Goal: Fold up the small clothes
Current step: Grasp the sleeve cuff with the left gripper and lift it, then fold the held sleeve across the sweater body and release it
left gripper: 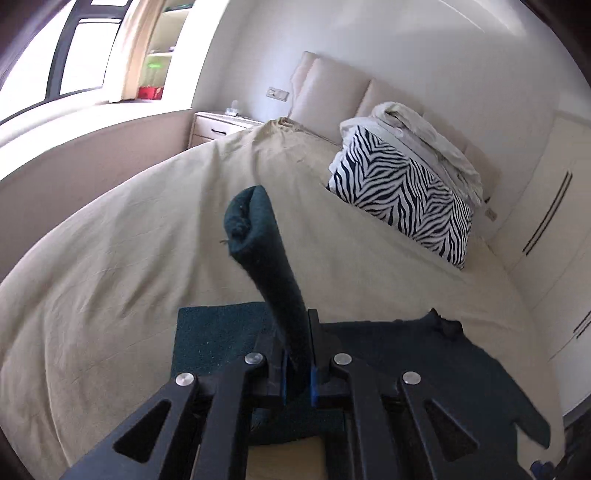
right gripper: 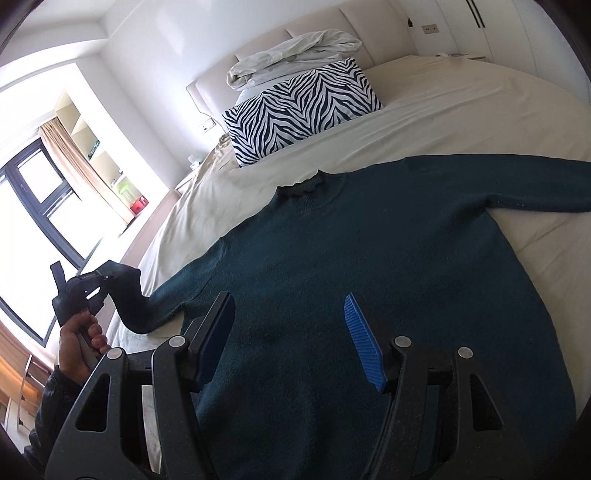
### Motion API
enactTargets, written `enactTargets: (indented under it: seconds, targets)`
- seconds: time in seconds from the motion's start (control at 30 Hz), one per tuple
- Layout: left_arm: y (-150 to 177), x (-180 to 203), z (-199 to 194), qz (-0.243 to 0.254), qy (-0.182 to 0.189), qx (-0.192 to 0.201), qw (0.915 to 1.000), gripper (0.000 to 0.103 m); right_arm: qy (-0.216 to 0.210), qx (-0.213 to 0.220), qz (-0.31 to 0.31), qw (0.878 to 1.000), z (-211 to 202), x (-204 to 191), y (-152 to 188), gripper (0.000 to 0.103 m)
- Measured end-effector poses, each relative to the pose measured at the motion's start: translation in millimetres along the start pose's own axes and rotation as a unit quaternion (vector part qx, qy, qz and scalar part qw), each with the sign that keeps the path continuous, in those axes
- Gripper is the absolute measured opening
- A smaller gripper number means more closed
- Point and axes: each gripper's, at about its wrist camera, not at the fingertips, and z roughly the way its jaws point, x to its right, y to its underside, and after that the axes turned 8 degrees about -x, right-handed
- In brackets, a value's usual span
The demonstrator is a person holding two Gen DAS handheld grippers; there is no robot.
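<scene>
left claw [left gripper: 297, 354] clamped, right claw [right gripper: 291, 339] apart

Sweater [right gripper: 369, 258] flat on bed [right gripper: 461, 110]; pillow [right gripper: 303, 110] behind its collar; crumpled bedding [right gripper: 295, 51] atop pillow, against headboard [right gripper: 332, 22].

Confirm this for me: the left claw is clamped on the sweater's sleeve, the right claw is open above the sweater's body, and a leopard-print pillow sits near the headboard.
One thing is wrong: the pillow has a zebra print, black and white stripes, not leopard; both wrist views show it. The rest holds: the left claw is clamped on the sweater's sleeve, and the right claw is open above the sweater's body.
</scene>
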Motion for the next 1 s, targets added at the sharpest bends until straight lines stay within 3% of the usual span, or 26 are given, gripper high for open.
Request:
enactTargets:
  seconds: [0.03, 0.13, 0.2, 0.27, 0.37, 0.5, 0.6, 0.77, 0.8, 0.9, 0.97, 1.0]
  targets:
    - [14, 45, 10, 0.075, -0.026, -0.012, 0.9968, 0.009, -0.003, -0.001, 0.007, 1.000, 2, 7, -4, 0.061]
    - [69, 134, 44, 0.227, -0.081, -0.030, 0.9700, 0.010, -0.020, -0.025, 0.029, 0.999, 16, 30, -15, 0.061]
    - [96, 156, 65, 0.264, -0.095, -0.044, 0.9588, 0.012, -0.039, -0.055, 0.045, 0.997, 36, 43, -25, 0.061]
    - [116, 154, 76, 0.266, -0.105, -0.052, 0.9568, 0.013, -0.071, -0.088, 0.065, 0.991, 61, 52, -36, 0.061]
    - [128, 140, 79, 0.258, -0.104, -0.052, 0.9592, 0.017, -0.121, -0.138, 0.107, 0.977, 111, 60, -51, 0.061]
    - [131, 138, 71, 0.240, -0.101, -0.030, 0.9651, 0.025, -0.204, -0.223, 0.187, 0.935, 191, 53, -54, 0.061]
    - [133, 132, 67, 0.225, -0.096, -0.017, 0.9693, 0.029, -0.229, -0.265, 0.203, 0.914, 232, 27, -51, 0.061]
    - [129, 122, 62, 0.201, -0.080, -0.009, 0.9763, 0.038, -0.252, -0.303, 0.216, 0.894, 275, -11, -52, 0.061]
    - [128, 120, 62, 0.197, -0.076, -0.010, 0.9773, 0.039, -0.249, -0.307, 0.215, 0.893, 283, -17, -53, 0.058]
    - [126, 113, 60, 0.182, -0.053, -0.015, 0.9818, 0.050, -0.229, -0.322, 0.204, 0.896, 301, -32, -50, 0.029]
    - [122, 102, 55, 0.155, -0.026, -0.015, 0.9874, 0.067, -0.213, -0.316, 0.185, 0.906, 303, -38, -53, 0.015]
    - [121, 95, 51, 0.139, -0.006, -0.014, 0.9901, 0.069, -0.202, -0.308, 0.167, 0.915, 301, -42, -58, 0.009]
